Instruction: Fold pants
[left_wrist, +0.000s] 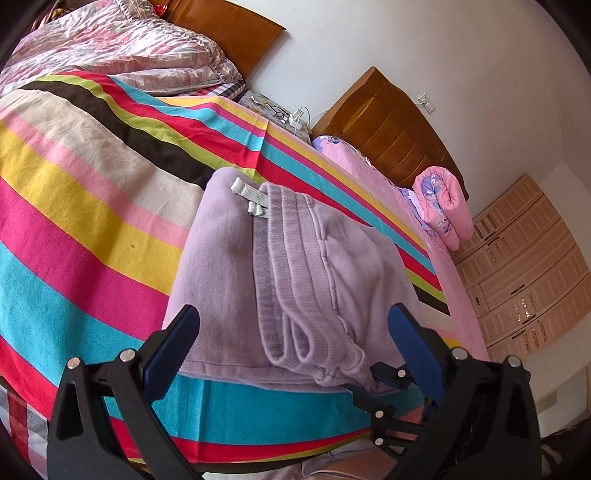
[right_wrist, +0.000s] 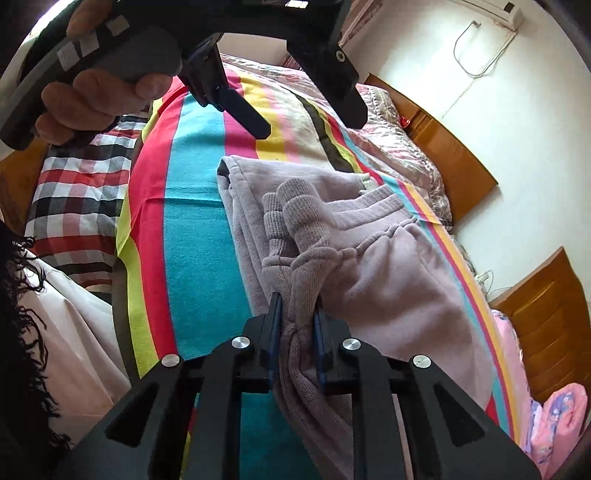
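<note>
Lilac sweatpants (left_wrist: 288, 273) lie folded in a stack on the striped blanket (left_wrist: 92, 206), ribbed cuffs on top, a grey drawstring (left_wrist: 251, 199) at the far end. My left gripper (left_wrist: 295, 325) is open, its fingers on either side of the near end of the stack, holding nothing. In the right wrist view the pants (right_wrist: 388, 266) lie across the blanket (right_wrist: 195, 229). My right gripper (right_wrist: 297, 306) is shut on a bunched ribbed cuff end (right_wrist: 299, 317). The left gripper (right_wrist: 310, 107) shows open above the far end of the pants.
A quilted floral duvet (left_wrist: 129, 48) lies behind the blanket. A rolled pink quilt (left_wrist: 447, 206) lies on the pink sheet at the right by wooden headboards (left_wrist: 388, 133). A plaid sheet (right_wrist: 81, 206) lies at the left edge. Cables and glasses (left_wrist: 284, 114) sit between the beds.
</note>
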